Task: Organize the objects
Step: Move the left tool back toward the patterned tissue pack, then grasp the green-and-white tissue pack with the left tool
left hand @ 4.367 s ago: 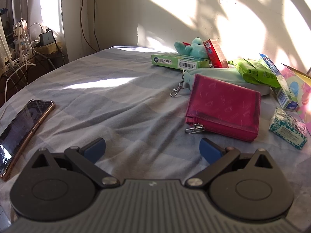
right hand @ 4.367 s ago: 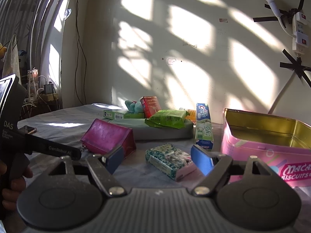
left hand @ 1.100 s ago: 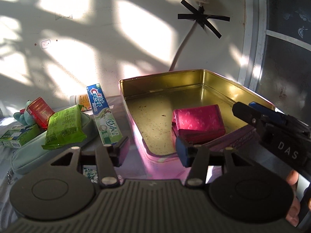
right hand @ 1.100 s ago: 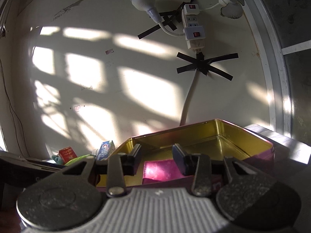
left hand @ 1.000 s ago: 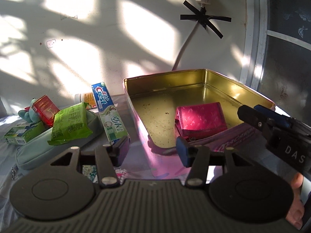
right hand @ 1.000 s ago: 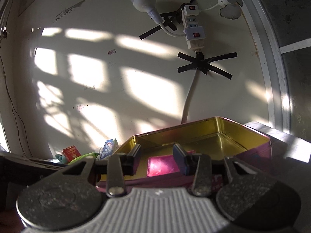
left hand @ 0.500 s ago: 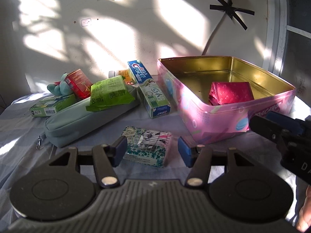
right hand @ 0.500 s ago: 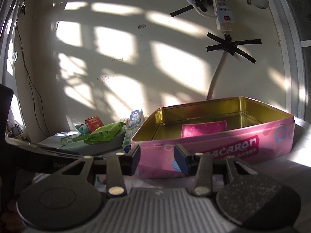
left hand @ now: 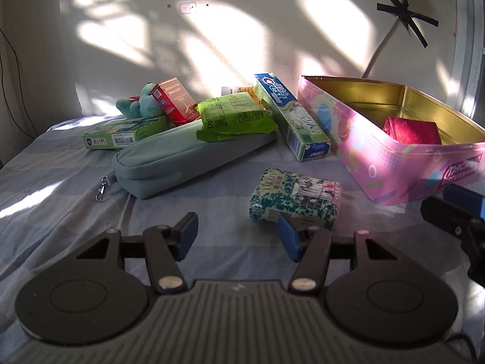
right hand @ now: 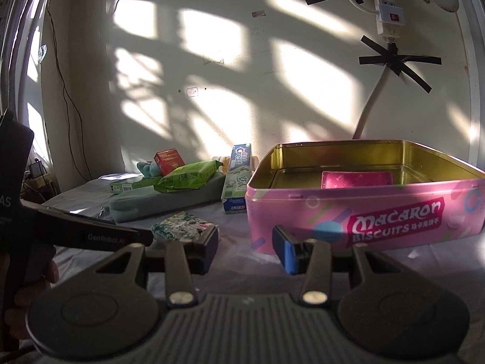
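Note:
A pink biscuit tin (left hand: 403, 163) (right hand: 363, 212) stands at the right with a magenta wallet (left hand: 412, 130) (right hand: 356, 179) inside. A green-patterned tissue pack (left hand: 295, 197) (right hand: 182, 226) lies on the grey cloth in front of it. My left gripper (left hand: 238, 236) is open and empty, just short of the pack and a little left of it. My right gripper (right hand: 245, 248) is open and empty, low before the tin's front wall.
A grey-green pouch (left hand: 188, 154), a green wipes packet (left hand: 233, 118), a Crest toothpaste box (left hand: 291, 118), a red box (left hand: 174, 100), a teal plush (left hand: 138, 104) and a flat green box (left hand: 124, 135) crowd the back by the wall.
Both grippers have pulled back from the tin, where the wallet now lies. The left has swung left and down toward the tissue pack and opened wider.

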`<act>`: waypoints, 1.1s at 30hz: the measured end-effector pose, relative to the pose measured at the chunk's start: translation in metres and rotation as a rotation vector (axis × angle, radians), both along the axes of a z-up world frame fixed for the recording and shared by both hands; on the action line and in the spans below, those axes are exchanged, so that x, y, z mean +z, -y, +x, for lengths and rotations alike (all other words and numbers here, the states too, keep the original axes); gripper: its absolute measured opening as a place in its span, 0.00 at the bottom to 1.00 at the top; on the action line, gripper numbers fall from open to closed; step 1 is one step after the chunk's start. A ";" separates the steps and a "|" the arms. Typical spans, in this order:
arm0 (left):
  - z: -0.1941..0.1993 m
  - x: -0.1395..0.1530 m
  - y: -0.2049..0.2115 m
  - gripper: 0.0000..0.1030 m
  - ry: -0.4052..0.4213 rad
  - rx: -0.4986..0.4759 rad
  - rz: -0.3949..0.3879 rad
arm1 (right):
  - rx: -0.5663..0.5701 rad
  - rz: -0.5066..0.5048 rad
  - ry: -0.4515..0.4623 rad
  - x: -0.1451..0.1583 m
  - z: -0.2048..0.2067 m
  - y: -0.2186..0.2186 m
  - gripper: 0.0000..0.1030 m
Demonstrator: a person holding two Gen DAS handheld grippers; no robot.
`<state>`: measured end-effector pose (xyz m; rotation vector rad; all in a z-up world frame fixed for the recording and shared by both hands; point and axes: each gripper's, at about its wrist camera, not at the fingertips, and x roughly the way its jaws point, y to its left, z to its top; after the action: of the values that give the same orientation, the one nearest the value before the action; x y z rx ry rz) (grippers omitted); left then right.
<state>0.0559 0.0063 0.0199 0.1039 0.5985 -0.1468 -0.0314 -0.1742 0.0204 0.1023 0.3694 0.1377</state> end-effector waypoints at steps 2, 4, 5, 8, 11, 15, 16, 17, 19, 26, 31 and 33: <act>0.002 -0.001 -0.006 0.59 -0.001 0.013 -0.005 | 0.007 -0.006 -0.005 0.000 0.002 -0.003 0.40; 0.004 -0.002 -0.012 0.59 -0.003 0.028 -0.012 | 0.013 -0.011 -0.010 -0.001 0.003 -0.005 0.41; 0.004 -0.002 -0.014 0.59 -0.003 0.034 -0.014 | 0.017 -0.014 -0.012 -0.001 0.003 -0.007 0.41; 0.007 -0.004 -0.023 0.59 -0.005 0.055 -0.024 | 0.031 -0.024 -0.018 -0.002 0.005 -0.012 0.41; 0.009 -0.006 -0.030 0.59 -0.009 0.073 -0.036 | 0.052 -0.041 -0.027 -0.003 0.009 -0.019 0.42; 0.012 -0.008 -0.037 0.59 -0.019 0.086 -0.054 | 0.092 -0.065 -0.045 -0.005 0.014 -0.029 0.43; 0.014 -0.007 -0.039 0.59 -0.021 0.080 -0.067 | 0.105 -0.071 -0.054 -0.005 0.018 -0.032 0.44; 0.016 -0.005 -0.039 0.59 -0.021 0.070 -0.076 | 0.117 -0.074 -0.065 -0.005 0.021 -0.035 0.45; 0.021 0.000 -0.038 0.63 -0.017 0.030 -0.101 | 0.142 -0.082 -0.087 -0.007 0.028 -0.040 0.46; 0.052 0.002 -0.024 0.72 -0.052 -0.096 -0.169 | 0.200 -0.113 -0.186 -0.012 0.061 -0.054 0.47; 0.065 -0.010 -0.018 0.71 -0.133 -0.169 -0.268 | 0.228 -0.137 -0.232 -0.016 0.077 -0.062 0.48; 0.065 -0.012 -0.015 0.67 -0.143 -0.198 -0.299 | 0.230 -0.130 -0.250 -0.018 0.083 -0.063 0.48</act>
<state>0.1206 0.0212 0.0078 -0.1390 0.7017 -0.4369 0.0513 -0.1114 0.0027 -0.0525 0.6380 0.3297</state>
